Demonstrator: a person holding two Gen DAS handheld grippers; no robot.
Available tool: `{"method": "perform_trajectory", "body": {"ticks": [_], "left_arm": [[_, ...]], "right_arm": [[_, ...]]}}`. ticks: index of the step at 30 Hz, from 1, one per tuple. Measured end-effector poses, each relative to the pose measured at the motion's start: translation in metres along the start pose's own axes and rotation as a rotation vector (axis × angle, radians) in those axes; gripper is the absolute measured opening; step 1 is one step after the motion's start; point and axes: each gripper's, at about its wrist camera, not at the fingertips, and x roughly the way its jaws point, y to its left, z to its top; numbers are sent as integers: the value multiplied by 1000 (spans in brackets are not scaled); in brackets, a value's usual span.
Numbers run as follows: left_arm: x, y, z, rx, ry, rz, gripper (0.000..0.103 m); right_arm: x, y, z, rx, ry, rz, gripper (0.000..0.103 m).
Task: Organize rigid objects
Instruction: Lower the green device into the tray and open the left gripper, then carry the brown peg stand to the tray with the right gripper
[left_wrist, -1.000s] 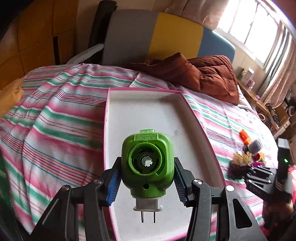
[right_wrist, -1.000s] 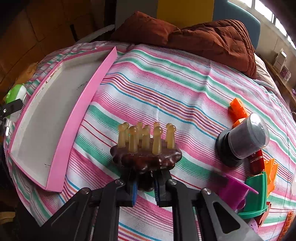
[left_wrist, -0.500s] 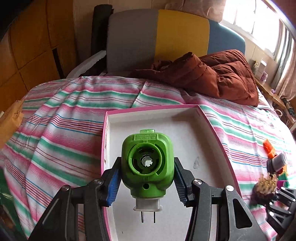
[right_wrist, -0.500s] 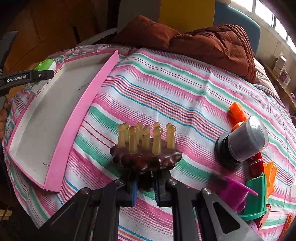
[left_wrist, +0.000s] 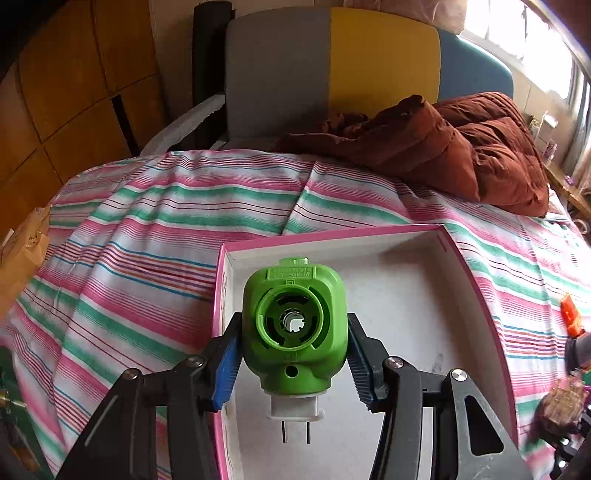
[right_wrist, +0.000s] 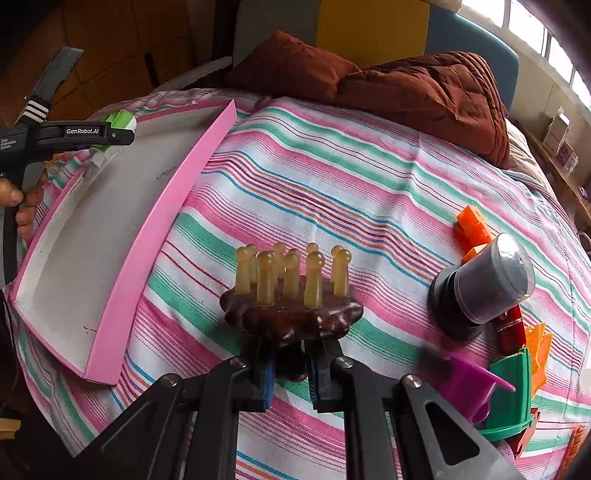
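My left gripper (left_wrist: 293, 354) is shut on a green plug-in device (left_wrist: 295, 328) with a white two-prong plug at its bottom, held above the near left part of the pink-rimmed white tray (left_wrist: 476, 280). In the right wrist view the same device (right_wrist: 116, 122) and left gripper (right_wrist: 110, 136) hover over the tray's far left corner (right_wrist: 155, 236). My right gripper (right_wrist: 290, 365) is shut on the stem of a dark brown massage brush (right_wrist: 291, 314) with amber knobs, held above the striped bedspread right of the tray.
A dark lidded jar (right_wrist: 480, 288), orange pieces (right_wrist: 472, 225), a purple cup (right_wrist: 469, 384), a green piece (right_wrist: 511, 395) and a red item (right_wrist: 511, 328) lie at the right. A brown quilt (left_wrist: 461, 147) lies at the headboard. The striped bedspread (left_wrist: 129, 236) surrounds the tray.
My left gripper has moved forward and left over the tray with the green device, which now sits over the far left corner. My right gripper and brush have stayed still.
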Motion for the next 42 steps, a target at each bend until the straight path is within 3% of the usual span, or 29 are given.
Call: {"method": "perform_trajectory", "body": {"ticks": [3,15,19,25,34,42], "left_arm": [[13,3,0,-24,44,5,53],[10,0,-12,-19,23,-8,54],[-7,2,-13,-32,-21,5,66],[-47,1,-30,-38,-90,-1,70],[-107,-9,-80,-21,-154,-41,71],[-141,-21,-118,-1,-173,-68,71]], "right_arm": [[0,0,-1,1,0,1,12],[0,0,-2,-1,-4,-3,12],[0,1,-3,-2,-6,-5,13],[0,0,-2,-1,-11,-12,13],[0,-6,-2,64,-8,8,13],[1,0,-4,79,-17,-32,13]]}}
